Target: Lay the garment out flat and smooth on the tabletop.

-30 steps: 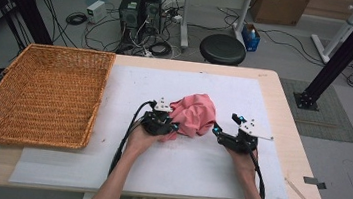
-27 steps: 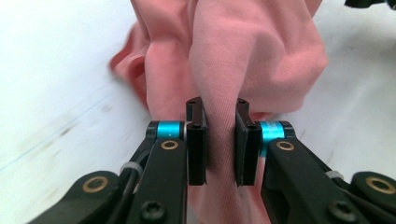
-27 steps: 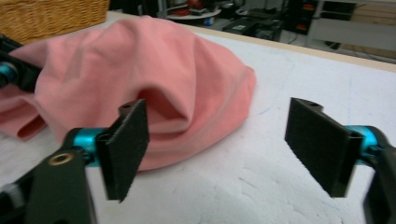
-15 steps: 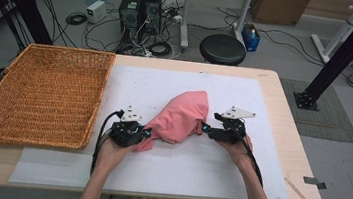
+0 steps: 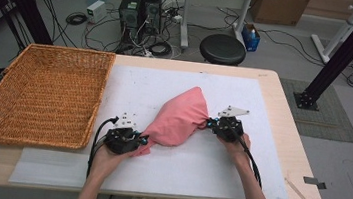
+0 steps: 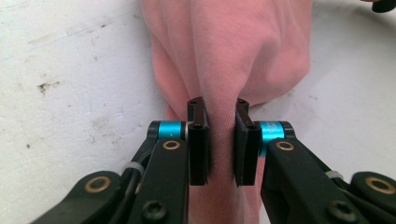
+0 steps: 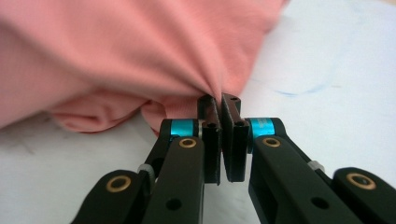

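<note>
A pink cloth [image 5: 179,120] lies stretched on the white table cover between my two grippers. My left gripper [image 5: 140,140] is shut on its lower left end; in the left gripper view a thick fold of the pink cloth [image 6: 233,60] runs between the black pads of the left gripper [image 6: 221,140]. At the cloth's right edge my right gripper [image 5: 208,124] is shut on a thin pinch of fabric. The right gripper view shows the right gripper [image 7: 219,135] with its pads nearly touching and the pink cloth [image 7: 130,56] pulled taut from them.
A large wicker basket [image 5: 39,94] sits on the left part of the table. The white cover [image 5: 236,172] has bare room in front of and behind the cloth. Beyond the far edge stand a black stool [image 5: 223,48], computer towers [image 5: 139,7] and floor cables.
The bunched cloth has been pulled out long. My left gripper has moved left and toward the table's front edge; my right gripper has moved slightly left and away from the front edge.
</note>
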`<state>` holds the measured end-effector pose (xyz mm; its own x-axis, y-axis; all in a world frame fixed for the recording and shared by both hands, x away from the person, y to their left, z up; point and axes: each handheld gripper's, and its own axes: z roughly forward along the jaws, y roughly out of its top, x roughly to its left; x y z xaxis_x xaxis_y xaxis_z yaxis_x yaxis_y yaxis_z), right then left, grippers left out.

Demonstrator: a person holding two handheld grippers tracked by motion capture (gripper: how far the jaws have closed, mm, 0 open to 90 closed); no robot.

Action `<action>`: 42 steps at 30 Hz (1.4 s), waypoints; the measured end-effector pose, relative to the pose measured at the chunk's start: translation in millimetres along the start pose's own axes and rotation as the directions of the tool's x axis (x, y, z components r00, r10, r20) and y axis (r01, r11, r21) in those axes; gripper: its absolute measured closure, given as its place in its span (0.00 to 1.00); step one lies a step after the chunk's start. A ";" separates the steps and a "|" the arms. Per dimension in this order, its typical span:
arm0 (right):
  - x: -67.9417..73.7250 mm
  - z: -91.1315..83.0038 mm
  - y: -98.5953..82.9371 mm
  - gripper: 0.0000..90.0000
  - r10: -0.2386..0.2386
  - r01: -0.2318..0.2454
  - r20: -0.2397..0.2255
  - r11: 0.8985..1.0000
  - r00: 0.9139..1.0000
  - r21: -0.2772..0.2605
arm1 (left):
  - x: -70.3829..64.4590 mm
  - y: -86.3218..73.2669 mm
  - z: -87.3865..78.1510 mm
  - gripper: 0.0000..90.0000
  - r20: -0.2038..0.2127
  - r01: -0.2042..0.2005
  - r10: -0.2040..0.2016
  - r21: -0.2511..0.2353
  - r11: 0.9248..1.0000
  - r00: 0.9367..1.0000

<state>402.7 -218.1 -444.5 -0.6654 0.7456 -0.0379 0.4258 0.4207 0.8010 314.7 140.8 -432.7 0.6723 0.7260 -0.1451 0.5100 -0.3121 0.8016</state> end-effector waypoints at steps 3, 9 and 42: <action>-10.4 -14.0 0.8 0.98 -0.006 0.006 0.071 1.000 0.997 -0.003 | -0.7 0.3 0.5 0.87 0.031 0.001 -0.001 -0.001 1.000 1.000; -29.2 -28.6 -11.3 0.79 0.031 -0.036 0.125 0.999 0.992 0.032 | -9.5 15.4 1.1 0.63 0.075 -0.029 0.033 -0.053 0.998 0.997; -12.4 -21.3 -14.6 0.60 0.067 -0.067 -0.031 0.998 0.997 -0.010 | -1.1 15.7 30.1 0.93 0.043 -0.013 0.009 0.080 0.997 0.999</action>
<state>391.6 -244.6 -443.0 -0.6539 0.7559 0.0340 0.4633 0.3645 0.8077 338.2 116.6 -437.5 0.6992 0.6963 -0.1623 0.5429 -0.3694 0.7542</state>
